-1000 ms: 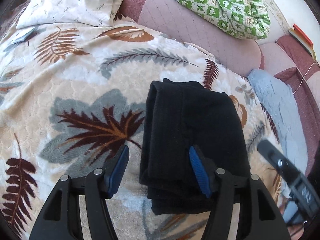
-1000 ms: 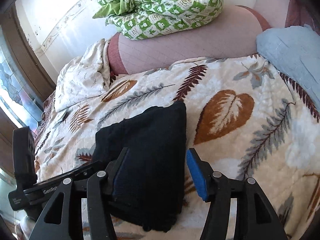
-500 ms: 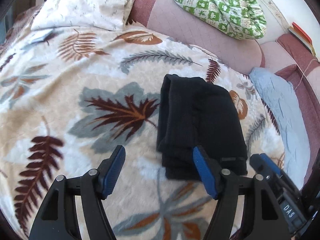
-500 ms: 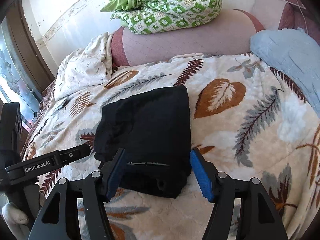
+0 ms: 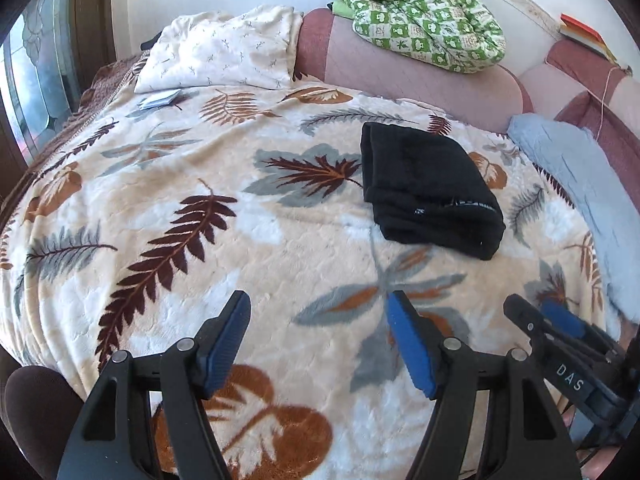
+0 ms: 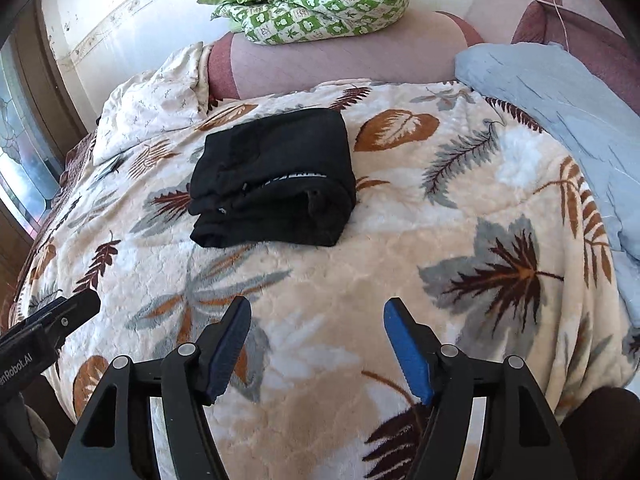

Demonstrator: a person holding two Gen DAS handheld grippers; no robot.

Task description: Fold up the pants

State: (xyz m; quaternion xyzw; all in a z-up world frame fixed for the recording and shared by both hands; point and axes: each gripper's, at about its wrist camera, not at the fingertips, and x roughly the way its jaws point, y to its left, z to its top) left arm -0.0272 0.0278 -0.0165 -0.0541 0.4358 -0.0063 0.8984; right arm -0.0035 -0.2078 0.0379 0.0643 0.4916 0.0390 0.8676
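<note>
Here, the left wrist view shows the black pants (image 5: 430, 194) folded into a compact bundle on the leaf-patterned blanket (image 5: 240, 220), well beyond the left gripper (image 5: 320, 344), whose fingers are spread apart, holding nothing. From the right wrist, the pants (image 6: 276, 186) lie ahead-left of the right gripper (image 6: 316, 346), likewise parted and empty.

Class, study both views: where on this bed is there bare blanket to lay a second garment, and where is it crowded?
Free: the leaf-print blanket between the folded black pants and the white pillow, and the near strip before both open claws. Crowded: the far edge, with the green quilt, and the side with the blue cloth.
</note>
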